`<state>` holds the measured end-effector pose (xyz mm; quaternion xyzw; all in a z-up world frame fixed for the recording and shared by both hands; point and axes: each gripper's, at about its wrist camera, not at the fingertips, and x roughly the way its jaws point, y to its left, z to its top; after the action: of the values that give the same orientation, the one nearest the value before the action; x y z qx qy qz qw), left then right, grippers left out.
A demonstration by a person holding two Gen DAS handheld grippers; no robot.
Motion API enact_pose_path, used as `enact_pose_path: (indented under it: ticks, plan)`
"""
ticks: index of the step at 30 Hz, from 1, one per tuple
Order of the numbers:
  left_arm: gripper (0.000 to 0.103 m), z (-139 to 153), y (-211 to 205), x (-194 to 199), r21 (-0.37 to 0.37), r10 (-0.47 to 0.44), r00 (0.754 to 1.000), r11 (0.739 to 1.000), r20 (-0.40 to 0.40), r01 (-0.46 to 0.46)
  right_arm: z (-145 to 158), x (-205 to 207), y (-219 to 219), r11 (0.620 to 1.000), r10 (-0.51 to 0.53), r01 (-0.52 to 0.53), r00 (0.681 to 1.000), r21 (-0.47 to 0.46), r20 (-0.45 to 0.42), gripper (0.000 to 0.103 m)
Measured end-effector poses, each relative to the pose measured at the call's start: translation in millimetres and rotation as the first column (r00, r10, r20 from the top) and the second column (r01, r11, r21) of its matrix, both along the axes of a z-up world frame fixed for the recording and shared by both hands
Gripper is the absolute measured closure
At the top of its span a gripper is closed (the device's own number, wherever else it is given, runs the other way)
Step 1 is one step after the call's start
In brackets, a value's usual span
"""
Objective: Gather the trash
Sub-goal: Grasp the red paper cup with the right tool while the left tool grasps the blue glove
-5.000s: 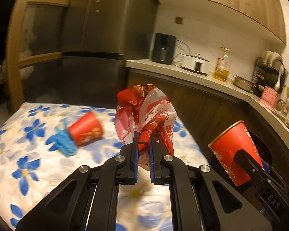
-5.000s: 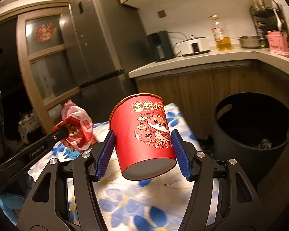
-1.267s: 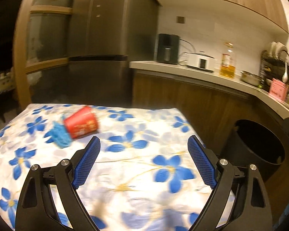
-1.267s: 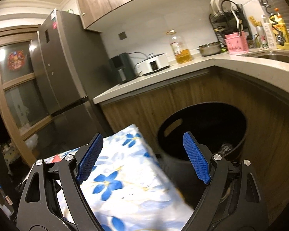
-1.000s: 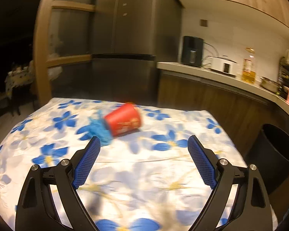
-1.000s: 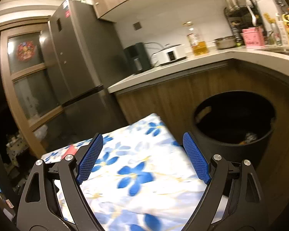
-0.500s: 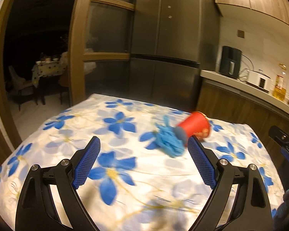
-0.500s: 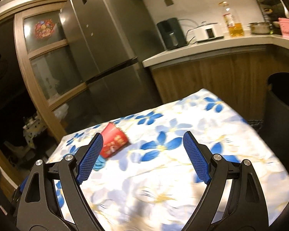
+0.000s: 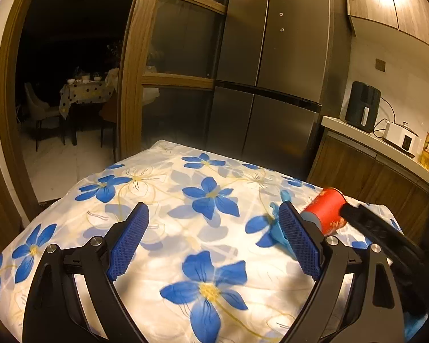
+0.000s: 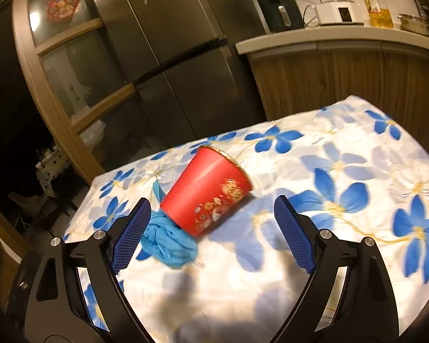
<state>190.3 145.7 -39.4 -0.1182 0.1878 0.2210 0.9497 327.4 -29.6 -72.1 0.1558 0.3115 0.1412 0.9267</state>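
Right wrist view: white tablecloth with blue flowers (image 10: pixel 343 171); on it, red paper cup (image 10: pixel 207 191) tipped sideways, base touching crumpled blue cloth wad (image 10: pixel 168 243). Right gripper (image 10: pixel 211 225) spread wide, empty, around both. Left gripper (image 9: pixel 213 237) likewise agape, empty.

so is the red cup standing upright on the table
No, the red cup lies tipped on its side on the flowered tablecloth, its base against a crumpled blue bag.
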Motion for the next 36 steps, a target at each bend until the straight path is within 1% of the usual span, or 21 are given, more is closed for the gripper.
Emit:
enact_pose_path:
  ticks: [5, 9, 14, 15, 16, 17, 20, 22, 25, 30, 36]
  plan:
    - [0.015, -2, 10, 7, 0.009, 0.002, 1.000, 1.000, -0.005, -0.002, -13, 25, 15, 0.999, -0.024, 0.025, 0.998, 0.022, -0.057, 0.016]
    - [0.015, -5, 18, 15, -0.006, 0.001, 1.000, 1.000, -0.017, -0.001, -20, 46, 20, 0.996, -0.044, 0.052, 0.993, 0.073, -0.113, 0.016]
    - [0.015, -9, 22, 21, -0.017, -0.003, 0.999, 1.000, -0.032, 0.003, -25, 60, 27, 0.996, -0.043, 0.054, 0.988, 0.073, -0.146, 0.016]
    - [0.015, -10, 22, 22, -0.020, -0.005, 0.999, 1.000, -0.035, 0.004, -26, 62, 28, 0.996, -0.042, 0.053, 0.988, 0.074, -0.150, 0.019]
    - [0.015, -10, 22, 23, -0.022, -0.007, 0.999, 1.000, -0.039, 0.006, -27, 63, 29, 0.996, -0.043, 0.053, 0.987, 0.068, -0.153, 0.024]
    - [0.015, -11, 22, 25, -0.023, -0.010, 0.999, 1.000, -0.044, 0.009, -29, 64, 29, 0.997, -0.042, 0.052, 0.987, 0.058, -0.156, 0.026]
    - [0.015, -14, 21, 28, -0.026, -0.019, 0.998, 1.000, -0.055, 0.018, -30, 62, 29, 0.998, -0.027, 0.035, 0.989, 0.055, -0.148, 0.032]
    - [0.015, -14, 20, 31, -0.032, -0.027, 0.998, 0.999, -0.061, 0.025, -28, 60, 29, 0.999, -0.013, 0.019, 0.991, 0.042, -0.133, 0.040]
    - [0.015, -15, 16, 34, -0.038, -0.042, 0.997, 0.998, -0.065, 0.040, -26, 57, 24, 0.999, -0.001, 0.005, 0.993, 0.035, -0.117, 0.042]
    - [0.015, -17, 3, 45, -0.042, -0.086, 0.993, 0.996, -0.084, 0.083, -24, 52, 6, 0.999, -0.008, 0.012, 0.995, 0.038, -0.101, 0.043]
    - [0.015, -22, -21, 75, -0.052, -0.135, 0.984, 0.990, -0.118, 0.130, -8, 24, -30, 0.999, -0.054, 0.054, 0.998, 0.001, -0.013, 0.043]
